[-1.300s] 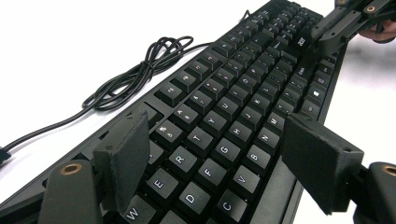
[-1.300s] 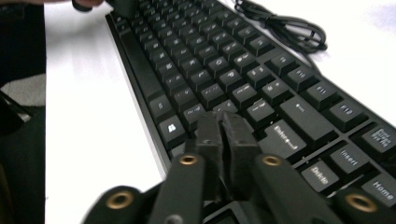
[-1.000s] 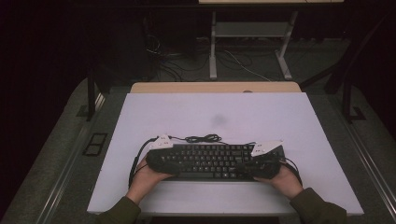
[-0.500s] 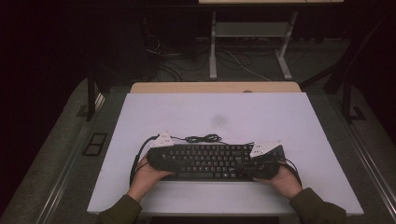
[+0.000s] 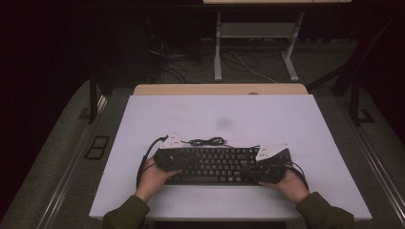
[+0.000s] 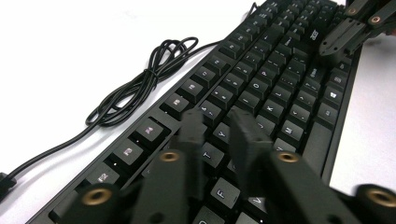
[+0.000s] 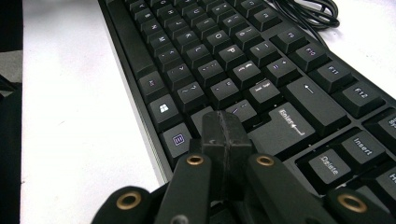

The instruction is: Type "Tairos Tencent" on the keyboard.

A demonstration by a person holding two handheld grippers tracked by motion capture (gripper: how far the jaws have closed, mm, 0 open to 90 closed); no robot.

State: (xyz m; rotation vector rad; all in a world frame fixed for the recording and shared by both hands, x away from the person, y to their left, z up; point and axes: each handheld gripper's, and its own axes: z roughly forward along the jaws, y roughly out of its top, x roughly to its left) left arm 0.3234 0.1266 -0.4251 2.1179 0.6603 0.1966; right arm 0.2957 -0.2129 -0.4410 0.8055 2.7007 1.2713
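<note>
Left tool [image 6: 223, 125] jaws just closing, narrow gap, nothing gripped, over keyboard [image 5: 217, 164] keys. Right tool [image 7: 225, 128] fully shut, empty. Looks like key-pressing.

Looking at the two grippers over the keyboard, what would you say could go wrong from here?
The left gripper has just been closing its jaws, with a narrow gap and nothing between them; the tips sit over several small keys, so it could press the wrong one. The right gripper, jaws shut, hovers beside the Enter key and might hit a neighbour. The bundled cable lies loose behind the keyboard and could snag if it shifts.
</note>
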